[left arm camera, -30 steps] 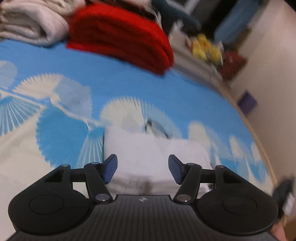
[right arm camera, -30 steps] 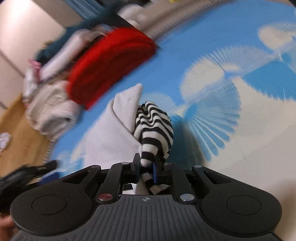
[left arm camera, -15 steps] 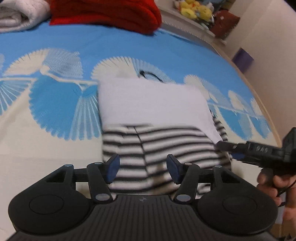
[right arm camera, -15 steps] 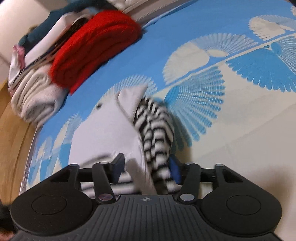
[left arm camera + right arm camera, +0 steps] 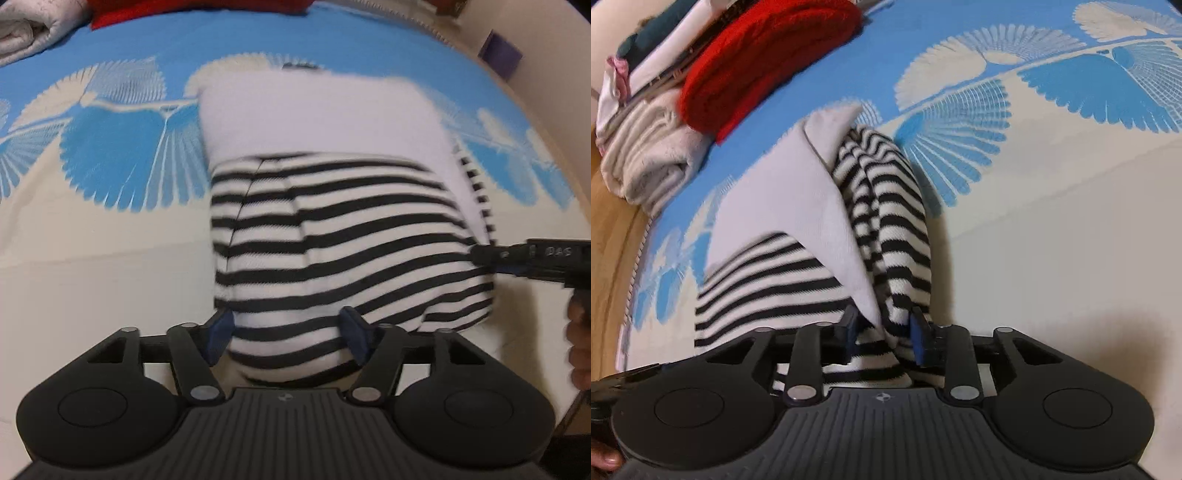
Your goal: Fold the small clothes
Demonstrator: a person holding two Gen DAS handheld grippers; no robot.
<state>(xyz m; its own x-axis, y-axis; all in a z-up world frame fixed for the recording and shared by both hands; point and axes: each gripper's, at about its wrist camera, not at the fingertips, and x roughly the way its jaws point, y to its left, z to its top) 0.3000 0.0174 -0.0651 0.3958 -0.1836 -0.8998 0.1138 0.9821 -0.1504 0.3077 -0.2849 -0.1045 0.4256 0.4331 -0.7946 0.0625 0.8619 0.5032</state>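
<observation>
**Both grippers at the near edge of a half-folded striped top**

Now the striped top [image 5: 332, 236] lies on the bed [image 5: 92, 258], on a sheet printed with blue and cream fans. Its far half shows plain white fabric; the near half shows black and white stripes.

The left gripper [image 5: 286, 334] points steeply down at the near edge of the top. Its fingers are spread, having just opened further, and a bulge of striped cloth sits between them; the pads do not visibly press on it.

The right gripper [image 5: 882, 332] is at the right edge of the garment. Its fingers have just been closing and now pinch a bunched ridge of striped cloth together with the white layer's edge. In the left view its tip reaches the top's right side, with a hand [image 5: 578, 350] behind it.

Far off, a red knit [image 5: 764, 59] lies beside a white towel [image 5: 646, 162] and other stacked clothes.
</observation>
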